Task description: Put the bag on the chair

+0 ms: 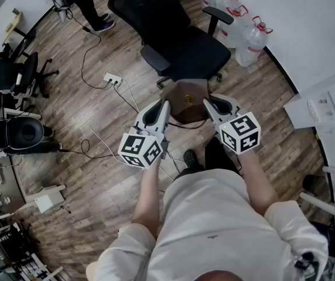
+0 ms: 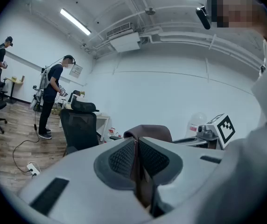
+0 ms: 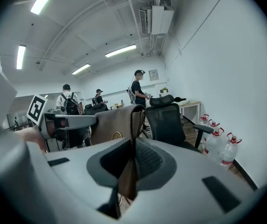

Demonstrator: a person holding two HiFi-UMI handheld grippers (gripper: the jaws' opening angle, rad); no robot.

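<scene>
A brown leather bag (image 1: 187, 101) with a round gold emblem hangs in the air between my two grippers, just short of the black office chair (image 1: 182, 43). My left gripper (image 1: 165, 105) is shut on the bag's left edge; brown leather (image 2: 138, 171) shows pinched between its pads. My right gripper (image 1: 207, 105) is shut on the bag's right edge, and the bag (image 3: 115, 122) rises past its pads in the right gripper view. The chair (image 3: 171, 122) stands just beyond, with its seat (image 1: 205, 54) bare.
Several large water bottles (image 1: 238, 25) line the wall at right of the chair. A white power strip (image 1: 112, 78) and cables lie on the wood floor at left. Another person (image 1: 85, 4) stands at the back. White boxes (image 1: 325, 107) sit at right, black chairs (image 1: 15, 78) at left.
</scene>
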